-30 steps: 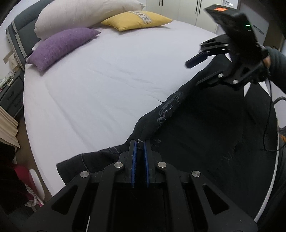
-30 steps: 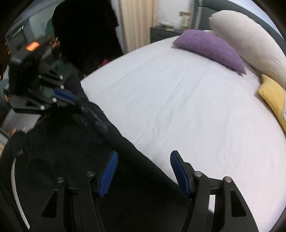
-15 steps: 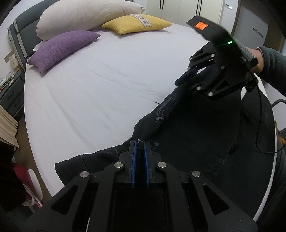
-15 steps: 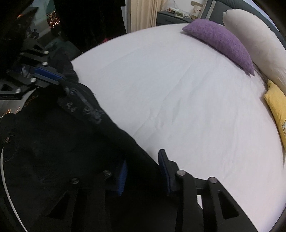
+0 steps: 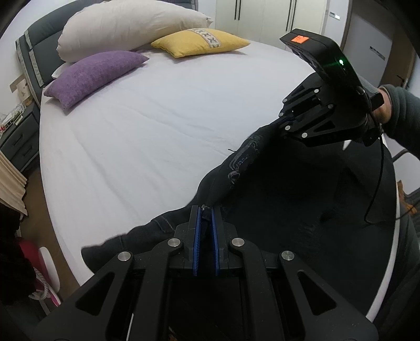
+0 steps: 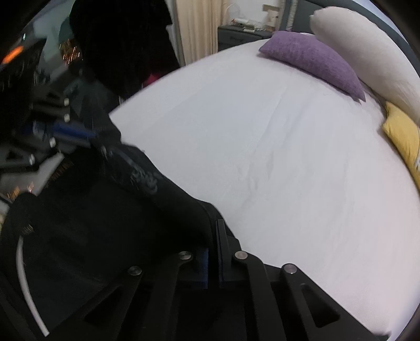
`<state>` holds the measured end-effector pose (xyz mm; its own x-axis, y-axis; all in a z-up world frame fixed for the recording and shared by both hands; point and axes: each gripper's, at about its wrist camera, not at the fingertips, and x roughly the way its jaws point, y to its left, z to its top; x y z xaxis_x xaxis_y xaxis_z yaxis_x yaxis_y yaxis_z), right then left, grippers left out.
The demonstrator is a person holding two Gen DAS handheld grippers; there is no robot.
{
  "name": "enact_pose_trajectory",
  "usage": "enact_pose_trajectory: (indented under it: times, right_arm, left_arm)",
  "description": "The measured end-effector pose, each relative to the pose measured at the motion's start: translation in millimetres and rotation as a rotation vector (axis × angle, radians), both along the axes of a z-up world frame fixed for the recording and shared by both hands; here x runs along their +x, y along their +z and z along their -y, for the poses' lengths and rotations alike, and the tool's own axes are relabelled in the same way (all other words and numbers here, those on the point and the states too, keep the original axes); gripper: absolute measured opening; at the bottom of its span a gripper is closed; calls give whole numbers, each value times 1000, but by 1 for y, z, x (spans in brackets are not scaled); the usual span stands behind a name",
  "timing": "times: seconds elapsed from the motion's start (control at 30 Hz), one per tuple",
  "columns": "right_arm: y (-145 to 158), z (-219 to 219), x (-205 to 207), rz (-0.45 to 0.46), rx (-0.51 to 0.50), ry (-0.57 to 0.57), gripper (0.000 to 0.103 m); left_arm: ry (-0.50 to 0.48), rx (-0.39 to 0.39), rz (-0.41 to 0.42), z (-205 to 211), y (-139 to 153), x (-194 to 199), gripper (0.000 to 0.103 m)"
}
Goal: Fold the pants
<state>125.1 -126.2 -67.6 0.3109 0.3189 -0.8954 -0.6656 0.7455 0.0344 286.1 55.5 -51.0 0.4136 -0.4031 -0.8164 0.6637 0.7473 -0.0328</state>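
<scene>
Black pants [image 5: 275,199] with a grey print on the waist edge lie over the near right part of a white bed [image 5: 162,126]. My left gripper [image 5: 205,212] is shut on the waist edge of the pants. My right gripper [image 5: 282,125] is shut on the same edge further along, so the edge is stretched between the two. In the right wrist view the pants [image 6: 105,209] fill the lower left, my right gripper [image 6: 213,230] pinches the cloth, and the left gripper [image 6: 89,136] shows blurred at the far left.
A purple pillow [image 5: 97,73], a large white pillow [image 5: 131,26] and a yellow pillow [image 5: 199,42] lie at the head of the bed. A dark nightstand [image 5: 15,136] and a curtain [image 5: 10,188] stand to the left. Wardrobe doors [image 5: 262,18] are behind.
My right gripper came down onto the pants' waist edge and closed on it from wide open. The left gripper stayed shut on the cloth. The edge is now lifted taut between them.
</scene>
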Motion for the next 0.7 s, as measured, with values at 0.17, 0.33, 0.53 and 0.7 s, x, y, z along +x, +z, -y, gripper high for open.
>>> enact_pose_trajectory:
  times: [0.17,0.33,0.53,0.7]
  right_arm:
    - [1,-12,-29,-63,135,-41,6]
    - [1,-23,-70,-60,134,-16,6]
    - [14,-24,-132,11,51,45,6]
    - [15,-36,-184,56,-9,83,6]
  left_arm:
    - [4,-19,-8,-5,5,-33,7]
    - [9,-18,-23,-12,3,-75,7]
    - [-38,-5,-48,-13,-4,-135,7]
    - [-69,20,-61,-8,-13,-180,7]
